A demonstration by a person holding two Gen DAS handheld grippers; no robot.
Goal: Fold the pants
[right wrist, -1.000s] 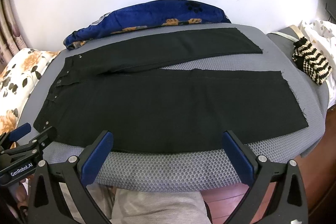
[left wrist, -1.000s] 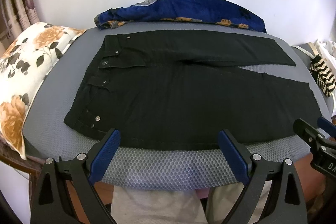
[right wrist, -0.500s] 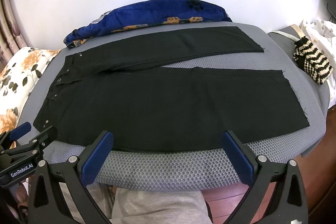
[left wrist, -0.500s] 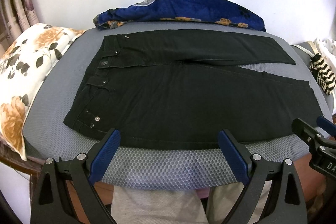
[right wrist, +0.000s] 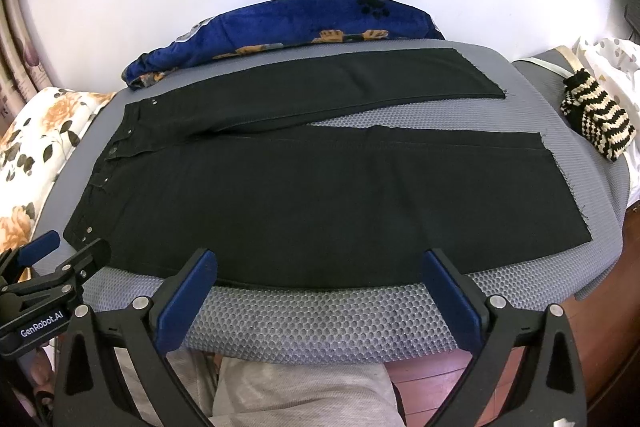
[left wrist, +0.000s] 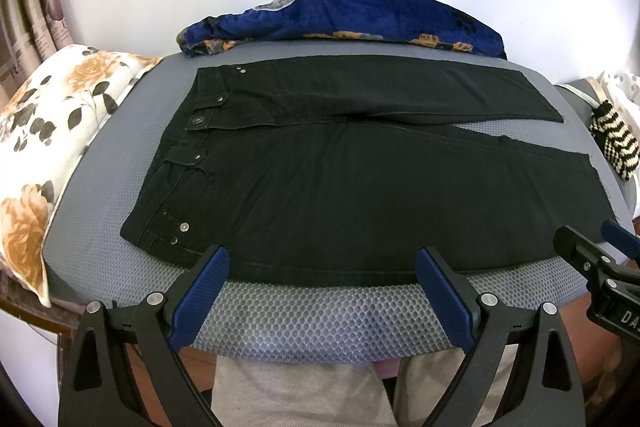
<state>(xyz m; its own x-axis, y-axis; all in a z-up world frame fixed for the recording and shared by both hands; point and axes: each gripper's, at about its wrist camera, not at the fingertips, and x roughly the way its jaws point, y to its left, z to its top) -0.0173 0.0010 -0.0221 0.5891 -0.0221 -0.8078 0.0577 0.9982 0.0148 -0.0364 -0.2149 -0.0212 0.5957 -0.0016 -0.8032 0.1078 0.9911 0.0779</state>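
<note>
Left wrist: pants [left wrist: 360, 195] spread flat on grey mat [left wrist: 320, 315], waistband leftward; left hand-held gripper [left wrist: 322, 269] gaping at near hem — poised for lifting. Right wrist: right hand-held gripper [right wrist: 320, 271] equally wide, empty, legs splayed — ready for pairing.

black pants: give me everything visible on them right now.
The black pants lie flat and unfolded on the grey mesh mat, front up. The waistband sits to the left with a button and metal rivets, and the legs run right, parted in a narrow V. The fabric looks like denim, and the hems look raw and frayed. The near side seam runs along the mat's front edge. The left gripper and right gripper are both open and neither grips the pants.
</note>
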